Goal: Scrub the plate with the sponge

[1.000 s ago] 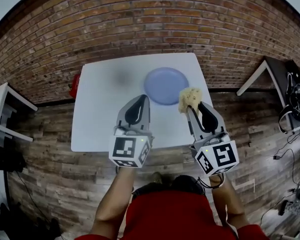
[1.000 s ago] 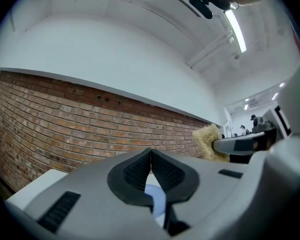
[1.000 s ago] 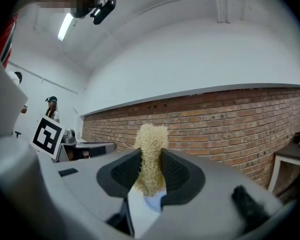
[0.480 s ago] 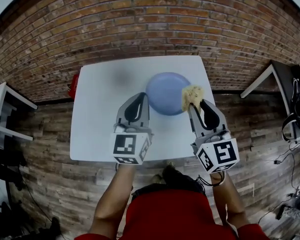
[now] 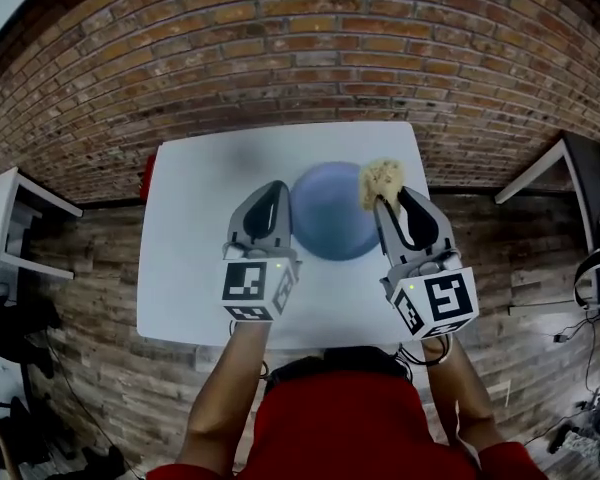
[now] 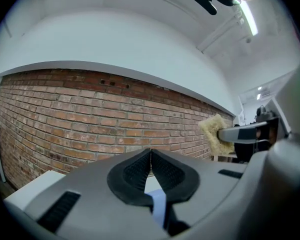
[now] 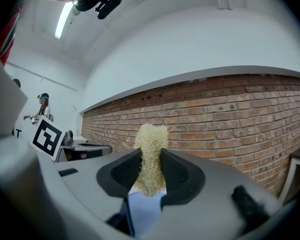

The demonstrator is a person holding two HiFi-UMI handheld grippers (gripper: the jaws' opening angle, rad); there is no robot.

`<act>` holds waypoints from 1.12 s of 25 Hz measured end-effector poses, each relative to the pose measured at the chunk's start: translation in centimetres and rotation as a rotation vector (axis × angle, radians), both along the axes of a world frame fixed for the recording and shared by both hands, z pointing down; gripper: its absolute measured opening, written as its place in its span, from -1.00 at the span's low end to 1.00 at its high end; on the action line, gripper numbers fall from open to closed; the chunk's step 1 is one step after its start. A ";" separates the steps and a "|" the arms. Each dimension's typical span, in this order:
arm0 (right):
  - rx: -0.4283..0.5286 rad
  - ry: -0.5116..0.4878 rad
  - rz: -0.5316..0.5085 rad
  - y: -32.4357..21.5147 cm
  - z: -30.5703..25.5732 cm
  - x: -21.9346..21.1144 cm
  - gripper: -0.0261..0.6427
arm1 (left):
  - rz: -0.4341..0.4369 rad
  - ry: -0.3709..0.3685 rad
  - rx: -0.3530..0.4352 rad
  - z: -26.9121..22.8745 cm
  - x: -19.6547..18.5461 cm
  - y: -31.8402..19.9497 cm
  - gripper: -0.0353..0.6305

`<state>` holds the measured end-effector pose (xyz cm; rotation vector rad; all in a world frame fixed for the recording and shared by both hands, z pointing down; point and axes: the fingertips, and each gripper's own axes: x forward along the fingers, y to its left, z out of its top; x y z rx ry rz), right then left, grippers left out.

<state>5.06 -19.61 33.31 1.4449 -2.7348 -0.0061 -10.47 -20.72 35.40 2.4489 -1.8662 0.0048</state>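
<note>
A round blue plate (image 5: 330, 218) lies on the white table (image 5: 200, 228), right of its middle. My right gripper (image 5: 382, 200) is shut on a fuzzy yellow sponge (image 5: 381, 181), which hovers over the plate's right rim. The right gripper view shows the sponge (image 7: 151, 156) squeezed between the two dark pads (image 7: 182, 174), sticking up past them. My left gripper (image 5: 276, 188) is shut with nothing in it, its tips at the plate's left edge. In the left gripper view its jaws (image 6: 151, 156) meet, and the sponge (image 6: 215, 133) shows at the right.
A brick wall (image 5: 300, 58) runs behind the table. Wooden floor surrounds it. A white stand (image 5: 5, 218) is at the left and a dark desk (image 5: 590, 178) with cables at the right. A red object (image 5: 146, 176) sits by the table's left edge.
Both grippers have come forward over the table. The sponge has gone from the plate's near right side to above its right rim.
</note>
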 end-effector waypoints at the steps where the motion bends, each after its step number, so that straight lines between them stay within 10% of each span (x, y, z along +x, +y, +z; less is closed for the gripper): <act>1: -0.004 -0.001 -0.004 -0.7 0.1 0.1 -0.56 | -0.005 -0.001 -0.007 0.2 0.1 -0.6 -0.84; 18: -0.121 0.068 0.036 -8.1 4.4 -3.6 -0.56 | 0.000 0.019 -0.319 8.8 -2.0 -7.4 -0.83; 21: -0.164 0.095 0.052 -8.9 6.2 -4.3 -0.56 | 0.020 0.041 -0.420 11.5 -2.2 -8.0 -0.45; 28: -0.318 0.152 0.072 -10.4 11.6 -5.6 -0.56 | 0.049 0.063 -0.665 17.9 -2.0 -7.8 -0.31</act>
